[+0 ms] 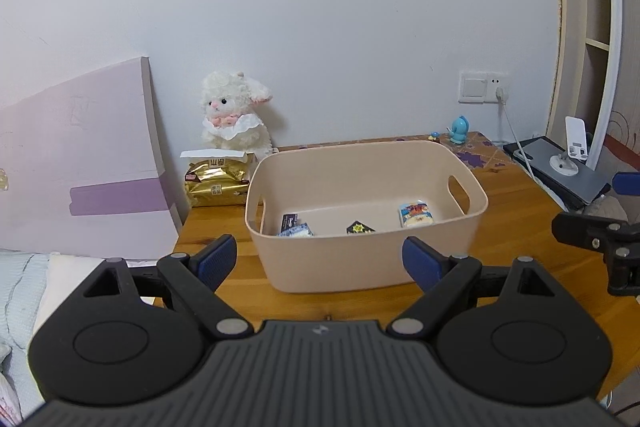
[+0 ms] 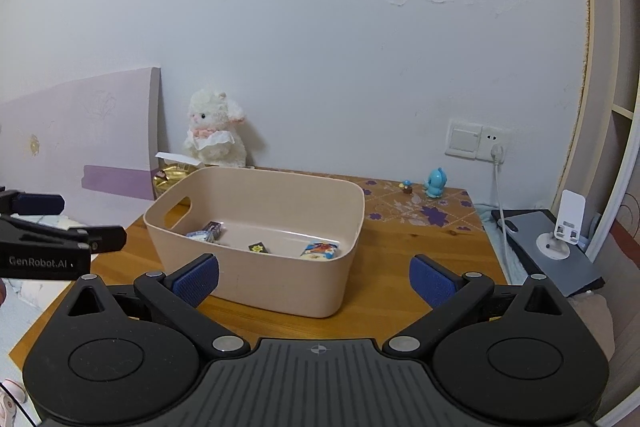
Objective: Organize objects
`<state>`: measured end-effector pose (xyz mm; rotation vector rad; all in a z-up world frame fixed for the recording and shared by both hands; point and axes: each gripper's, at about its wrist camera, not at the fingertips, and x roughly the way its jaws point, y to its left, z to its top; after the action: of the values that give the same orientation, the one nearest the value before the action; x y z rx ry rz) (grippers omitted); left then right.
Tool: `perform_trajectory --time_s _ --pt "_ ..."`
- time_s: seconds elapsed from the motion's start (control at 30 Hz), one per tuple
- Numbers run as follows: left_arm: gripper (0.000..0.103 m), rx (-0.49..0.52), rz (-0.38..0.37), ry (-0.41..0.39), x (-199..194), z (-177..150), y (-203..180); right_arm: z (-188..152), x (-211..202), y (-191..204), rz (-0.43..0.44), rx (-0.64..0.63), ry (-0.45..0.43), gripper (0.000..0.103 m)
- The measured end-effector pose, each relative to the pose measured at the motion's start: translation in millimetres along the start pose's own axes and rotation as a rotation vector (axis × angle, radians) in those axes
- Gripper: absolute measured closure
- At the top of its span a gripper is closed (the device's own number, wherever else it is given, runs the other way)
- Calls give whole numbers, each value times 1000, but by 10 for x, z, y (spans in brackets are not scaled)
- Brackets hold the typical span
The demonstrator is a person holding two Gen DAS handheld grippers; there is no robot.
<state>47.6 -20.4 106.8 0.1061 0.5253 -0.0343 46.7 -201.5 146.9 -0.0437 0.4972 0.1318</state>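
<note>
A beige plastic bin (image 1: 360, 263) stands on the wooden table (image 1: 520, 211). Inside lie a blue-white packet (image 1: 296, 229), a small black packet (image 1: 360, 228) and a colourful packet (image 1: 416, 214). The right wrist view shows the bin (image 2: 280, 287) and the same packets: blue-white (image 2: 206, 233), black (image 2: 258, 248), colourful (image 2: 320, 251). My left gripper (image 1: 320, 261) is open and empty, just in front of the bin. My right gripper (image 2: 316, 279) is open and empty, in front of the bin's right corner. The right gripper also shows in the left wrist view (image 1: 600, 239), and the left gripper shows in the right wrist view (image 2: 60, 243).
A white plush lamb (image 1: 232, 115) sits on a gold tissue pack (image 1: 216, 179) at the back left. A lilac board (image 1: 80, 163) leans on the wall. A blue figurine (image 1: 458, 131) and a tiny mushroom (image 1: 434, 137) stand at the back. A laptop (image 1: 568, 167) and phone stand (image 1: 572, 147) lie right.
</note>
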Motion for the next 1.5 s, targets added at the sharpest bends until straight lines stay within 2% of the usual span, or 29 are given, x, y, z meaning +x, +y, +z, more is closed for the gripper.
perform_trajectory --time_s 0.17,0.4,0.83,1.5 --pt "12 9 4 -10 -205 -105 -45 -38 -217 17 7 8 -22 0" --pt "12 -49 3 -22 -442 -259 18 -135 -440 28 -1 17 -22 0" --pt "12 -82 -3 26 -711 -531 76 -376 -742 48 -13 9 9 0" --pt "12 -44 -15 -15 -1021 -558 -60 -493 -1042 48 -11 3 14 0"
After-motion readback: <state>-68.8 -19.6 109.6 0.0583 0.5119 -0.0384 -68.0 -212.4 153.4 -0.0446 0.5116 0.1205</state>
